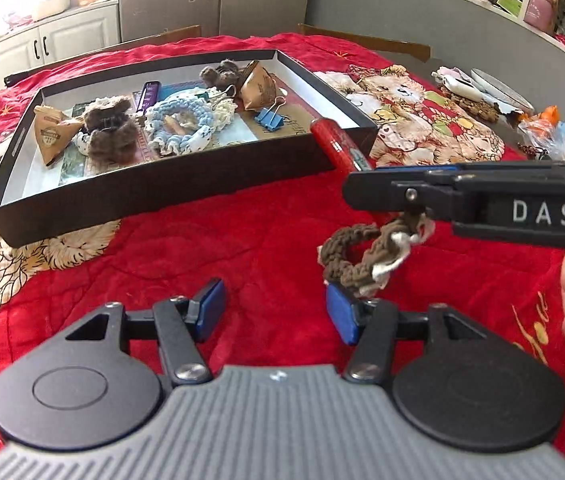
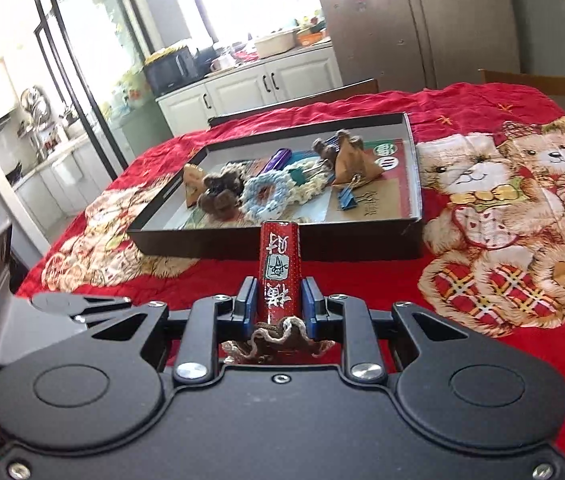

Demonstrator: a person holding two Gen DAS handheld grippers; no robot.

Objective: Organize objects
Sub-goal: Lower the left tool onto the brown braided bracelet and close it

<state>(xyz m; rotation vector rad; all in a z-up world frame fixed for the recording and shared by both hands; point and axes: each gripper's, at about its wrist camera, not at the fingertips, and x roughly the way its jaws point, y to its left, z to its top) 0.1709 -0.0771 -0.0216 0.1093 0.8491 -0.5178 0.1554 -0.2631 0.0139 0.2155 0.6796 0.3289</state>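
Right hand-held gripper [image 2: 275, 300] is clamped narrowly on a red cylinder [image 2: 280, 264] printed with white characters, its pads pressing both sides so the tube juts forward toward the black box [image 2: 282, 240]; holding it by the rear end leaves the front free to go over the box wall. A brown and white crocheted piece [image 1: 366, 252] dangles below that hand-held gripper, seemingly tied to the cylinder's end, though the join is hidden. Left hand-held gripper [image 1: 274, 312] stands wide and empty above the red quilt [image 1: 222, 256], close beneath the hanging crochet, probably ready to steady or catch it. The box sits on the quilt toward the far edge of the worktop and already holds the sorted things: a light blue crocheted ring [image 1: 178, 116], brown furry pieces [image 1: 110, 124], tan paper packets [image 1: 52, 132], a blue binder clip [image 1: 270, 118] and a purple tube [image 1: 150, 94]. Its right part looks barer, so the cylinder would likely fit there. Loose clutter [image 1: 542, 128] remains at the worktop's far right corner, suggesting the sorting is unfinished.
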